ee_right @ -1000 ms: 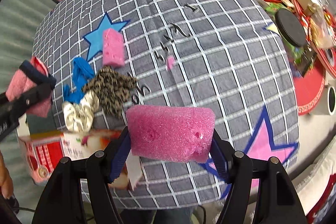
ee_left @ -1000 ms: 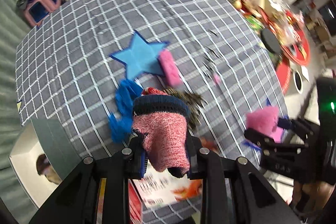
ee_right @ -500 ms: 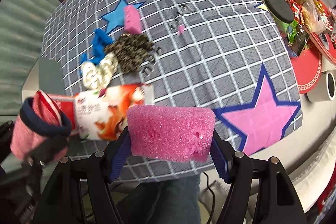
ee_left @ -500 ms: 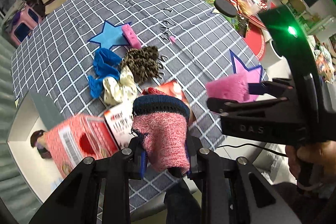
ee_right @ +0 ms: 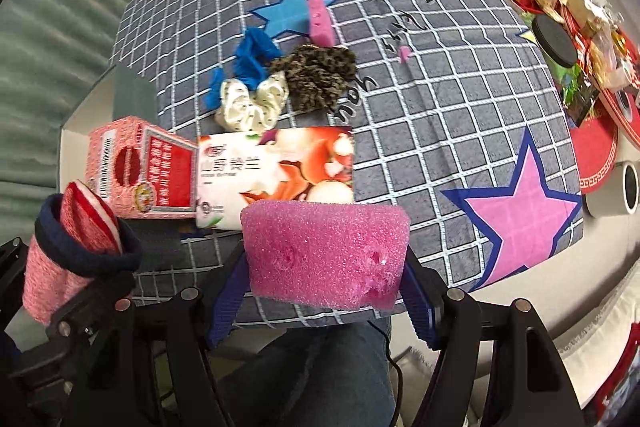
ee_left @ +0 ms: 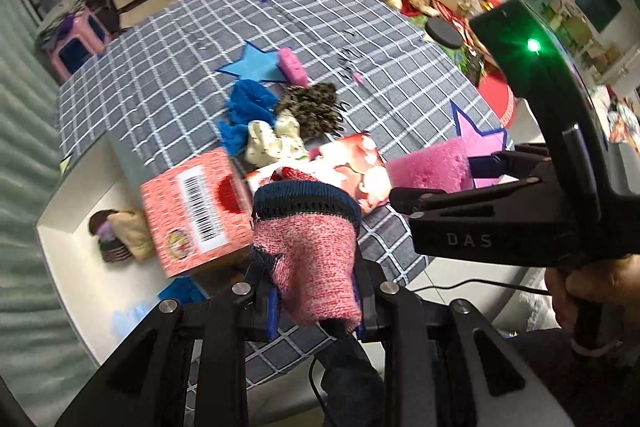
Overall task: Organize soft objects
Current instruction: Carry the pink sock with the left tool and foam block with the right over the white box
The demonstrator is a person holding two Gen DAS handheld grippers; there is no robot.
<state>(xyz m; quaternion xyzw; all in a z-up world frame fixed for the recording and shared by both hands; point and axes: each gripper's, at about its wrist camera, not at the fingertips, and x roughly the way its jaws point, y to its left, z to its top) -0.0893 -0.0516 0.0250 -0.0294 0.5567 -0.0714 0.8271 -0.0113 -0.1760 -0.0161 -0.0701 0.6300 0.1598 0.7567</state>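
Observation:
My left gripper [ee_left: 316,303] is shut on a pink knitted sock with a navy cuff [ee_left: 312,247]; the sock also shows at the left of the right wrist view [ee_right: 68,251]. My right gripper [ee_right: 324,303] is shut on a pink sponge [ee_right: 324,255], also seen in the left wrist view [ee_left: 428,169]. Both are held off the near edge of the grey checked table [ee_right: 440,67]. On the table lie a second pink sponge [ee_right: 320,21], a blue cloth [ee_right: 256,57], a white scrunchie [ee_right: 250,103] and a leopard-print scrunchie [ee_right: 316,75].
A red carton [ee_right: 140,171] and a tissue pack [ee_right: 276,171] lie at the table's near edge. A white bin [ee_left: 68,267] left of the table holds soft items [ee_left: 120,235]. Jars and clutter [ee_right: 560,7] crowd the far right.
Both grippers have pulled back and up from the table towards its near edge, each still holding its item. The carton, tissue pack and white bin have come into view.

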